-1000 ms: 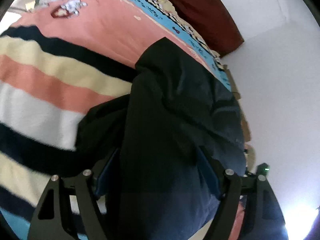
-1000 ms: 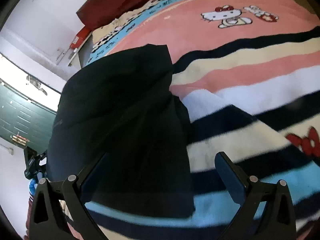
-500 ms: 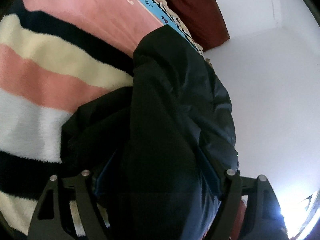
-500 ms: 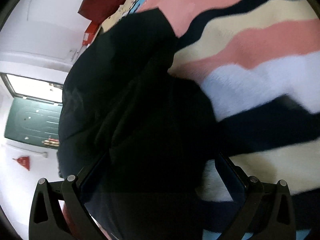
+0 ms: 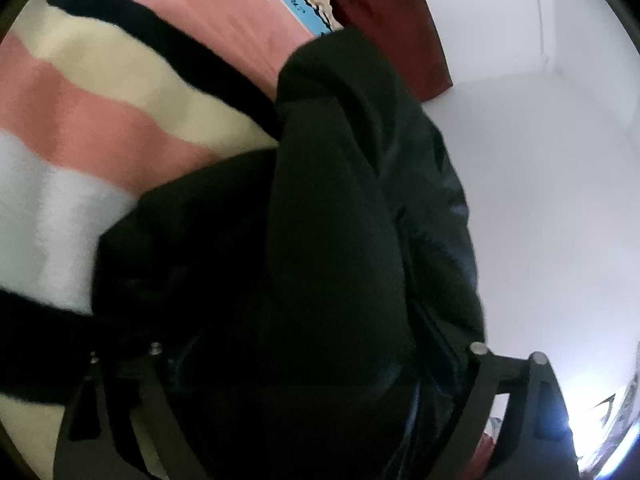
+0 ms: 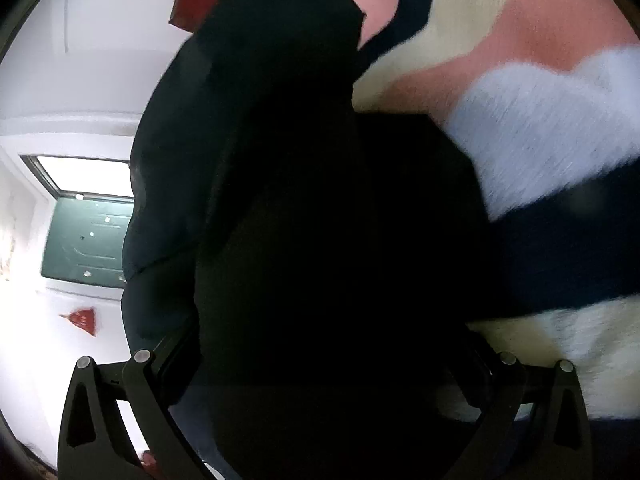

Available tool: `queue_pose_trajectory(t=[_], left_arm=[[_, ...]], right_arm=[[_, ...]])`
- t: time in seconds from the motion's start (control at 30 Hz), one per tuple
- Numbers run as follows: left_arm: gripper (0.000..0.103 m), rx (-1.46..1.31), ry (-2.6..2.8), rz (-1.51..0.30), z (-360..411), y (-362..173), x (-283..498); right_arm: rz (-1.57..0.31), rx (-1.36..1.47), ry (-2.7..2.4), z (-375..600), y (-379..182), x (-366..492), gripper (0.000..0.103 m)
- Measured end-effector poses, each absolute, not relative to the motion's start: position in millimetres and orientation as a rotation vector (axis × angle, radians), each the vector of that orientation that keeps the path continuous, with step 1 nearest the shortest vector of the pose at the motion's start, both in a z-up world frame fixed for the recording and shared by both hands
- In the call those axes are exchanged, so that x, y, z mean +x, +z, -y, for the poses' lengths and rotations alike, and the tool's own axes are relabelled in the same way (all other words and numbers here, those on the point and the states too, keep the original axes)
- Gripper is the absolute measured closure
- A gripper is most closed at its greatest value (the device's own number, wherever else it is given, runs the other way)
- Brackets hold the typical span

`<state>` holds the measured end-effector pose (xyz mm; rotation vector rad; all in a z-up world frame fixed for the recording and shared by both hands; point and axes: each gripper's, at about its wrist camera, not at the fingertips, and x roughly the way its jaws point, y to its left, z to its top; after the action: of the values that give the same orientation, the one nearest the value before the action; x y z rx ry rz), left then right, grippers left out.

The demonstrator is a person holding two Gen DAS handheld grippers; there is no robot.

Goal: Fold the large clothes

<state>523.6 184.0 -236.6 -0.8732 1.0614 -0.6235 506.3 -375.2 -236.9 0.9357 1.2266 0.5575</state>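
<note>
A large black garment [image 5: 328, 240] lies on a striped blanket [image 5: 92, 92] on the bed. It fills the middle of both views and also shows in the right wrist view [image 6: 304, 240]. My left gripper [image 5: 316, 344] has its jaws wide apart with the cloth bunched between and over them, so the fingertips are hidden. My right gripper [image 6: 320, 344] also has its jaws wide apart, with the dark cloth draped across the gap. The striped blanket shows at the right in the right wrist view [image 6: 540, 120].
A dark red pillow [image 5: 384, 12] lies at the head of the bed by the white wall [image 5: 540, 160]. In the right wrist view a green door [image 6: 88, 236] and a red ornament [image 6: 80, 318] are on the wall at left.
Both grippers have moved forward and lower onto the garment, which now fills more of each view. The right one went from beside the cloth to having it across its jaws.
</note>
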Motion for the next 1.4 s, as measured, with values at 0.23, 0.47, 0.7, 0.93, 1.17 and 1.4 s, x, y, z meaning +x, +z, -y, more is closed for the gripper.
queue_pose_trajectory(t=[0.23, 0.47, 0.7, 0.93, 1.17, 1.4], left_arm=[[0.009, -0.746, -0.542, -0.995, -164.5, -228.2, 512.8], [0.073, -0.767, -0.632, -0.867, -141.5, -200.1, 500.7], [0.08, -0.741, -0.736, -0.767, -122.1, -154.2, 499.1], [0.081, -0.789, -0.791, -0.706, -141.3, -125.0, 457.1], [0.081, -0.756, -0.743, -0.802, -151.4, -158.7, 438.7], [0.058, -0.681, -0.612, -0.919, -190.2, -191.2, 458.3]], right_arm=[[-1.198, 0.899, 0.565, 360.8, -238.1, 505.7, 0.002], [-1.111, 0.858, 0.621, 344.8, -208.6, 506.1, 0.048], [-0.987, 0.654, 0.665, 316.9, -138.2, 511.3, 0.067], [-0.888, 0.64, 0.731, 333.0, -80.2, 475.1, 0.069], [-0.974, 0.685, 0.7, 344.4, -112.0, 435.2, 0.068], [-1.055, 0.693, 0.527, 363.5, -158.8, 428.1, 0.038]])
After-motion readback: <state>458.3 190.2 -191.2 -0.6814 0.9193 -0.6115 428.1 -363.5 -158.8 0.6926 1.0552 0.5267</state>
